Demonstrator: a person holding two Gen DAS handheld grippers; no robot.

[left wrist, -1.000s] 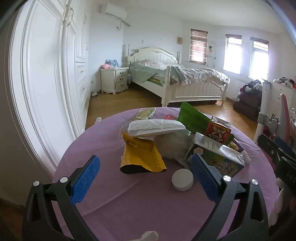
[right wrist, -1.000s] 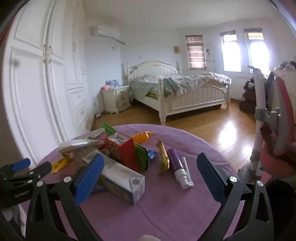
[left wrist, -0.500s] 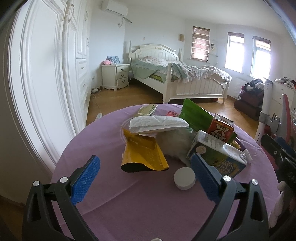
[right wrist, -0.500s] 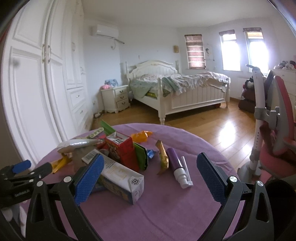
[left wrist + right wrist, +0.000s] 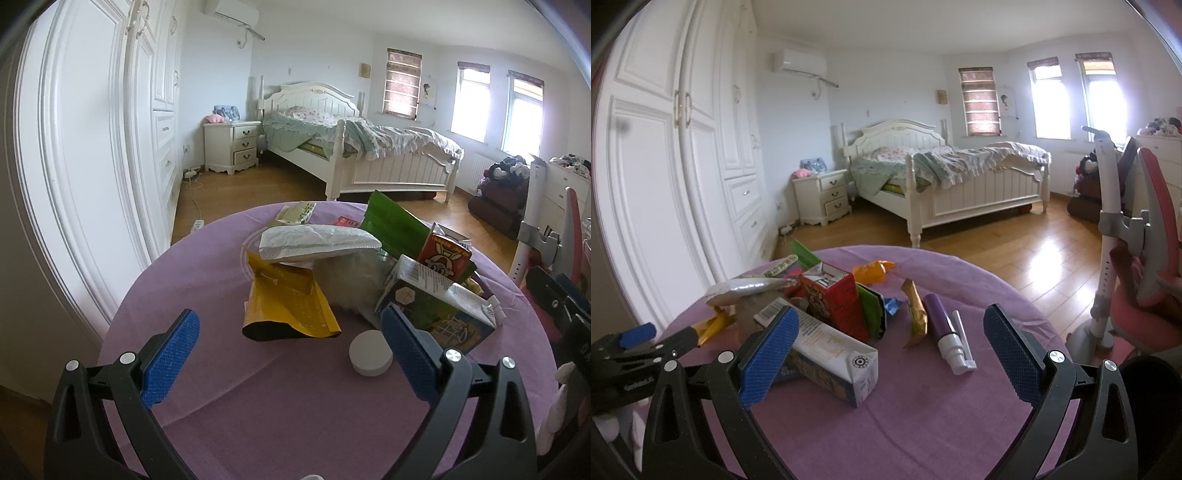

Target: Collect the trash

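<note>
Trash lies heaped on a round table with a purple cloth. In the left wrist view I see a yellow pouch, a white wrapper, a green bag, a red carton, a milk carton and a white round lid. My left gripper hangs open just short of the pouch and lid, holding nothing. The right wrist view shows the milk carton, red carton, a purple spray bottle and a gold wrapper. My right gripper is open above the cloth, empty.
A white wardrobe stands close on the left of the table. A bed and nightstand are across the wooden floor. A pink chair stands at the table's right. A dark bin rim shows at lower right.
The left gripper's view has tipped up and shifted slightly, so the trash sits lower in frame. The right gripper has barely moved. Both stay open.
</note>
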